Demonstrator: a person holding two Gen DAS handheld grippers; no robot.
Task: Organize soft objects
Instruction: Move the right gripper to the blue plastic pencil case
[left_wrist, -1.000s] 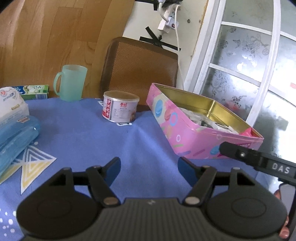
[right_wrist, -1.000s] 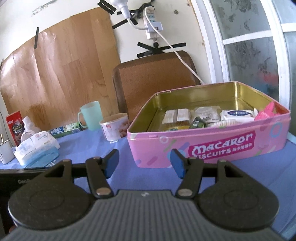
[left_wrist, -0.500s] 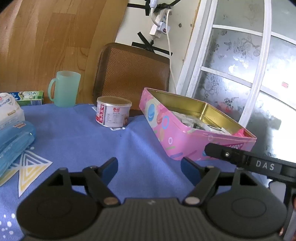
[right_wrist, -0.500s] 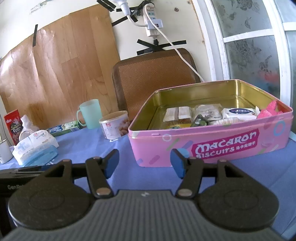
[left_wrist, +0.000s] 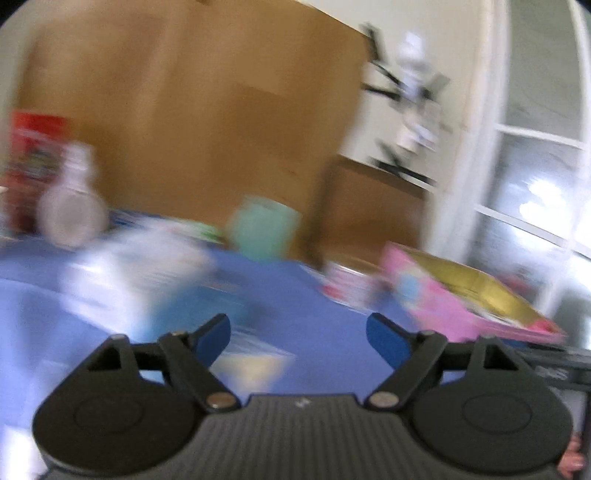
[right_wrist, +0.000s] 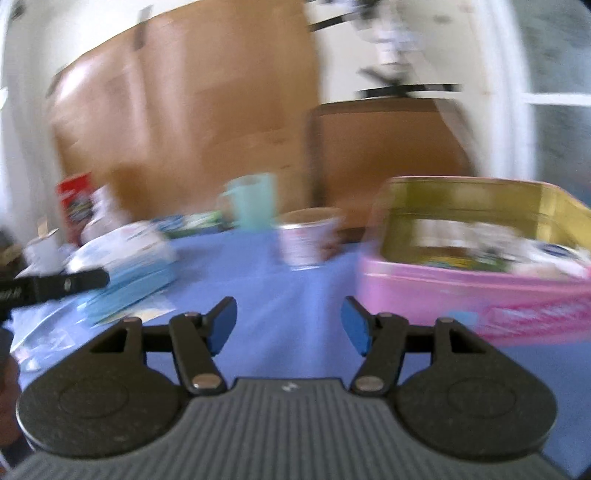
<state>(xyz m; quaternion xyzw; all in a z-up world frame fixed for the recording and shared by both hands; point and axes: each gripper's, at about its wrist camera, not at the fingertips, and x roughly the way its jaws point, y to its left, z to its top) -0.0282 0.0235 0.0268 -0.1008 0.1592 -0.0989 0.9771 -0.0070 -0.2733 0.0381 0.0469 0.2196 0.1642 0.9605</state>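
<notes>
Both views are motion-blurred. The open pink biscuit tin (right_wrist: 480, 291) with a gold inside stands on the blue tablecloth at the right and holds several small packets (right_wrist: 546, 254); it also shows in the left wrist view (left_wrist: 461, 299). A white and blue soft tissue pack (right_wrist: 125, 258) lies at the left; in the left wrist view (left_wrist: 140, 262) it is ahead and left. My left gripper (left_wrist: 298, 334) is open and empty above the cloth. My right gripper (right_wrist: 289, 319) is open and empty, left of the tin.
A mint green mug (right_wrist: 255, 205) and a small round can (right_wrist: 310, 240) stand at the back of the table, with a brown chair back (right_wrist: 388, 155) behind. A red package (right_wrist: 75, 201) and a white bottle (left_wrist: 70, 206) stand far left. The left gripper's side (right_wrist: 55, 284) shows at the right view's left.
Both grippers have swung quickly to the left, blurring the views. The tin has shifted right in both views and the tissue pack has come towards the middle. Both grippers stay open.
</notes>
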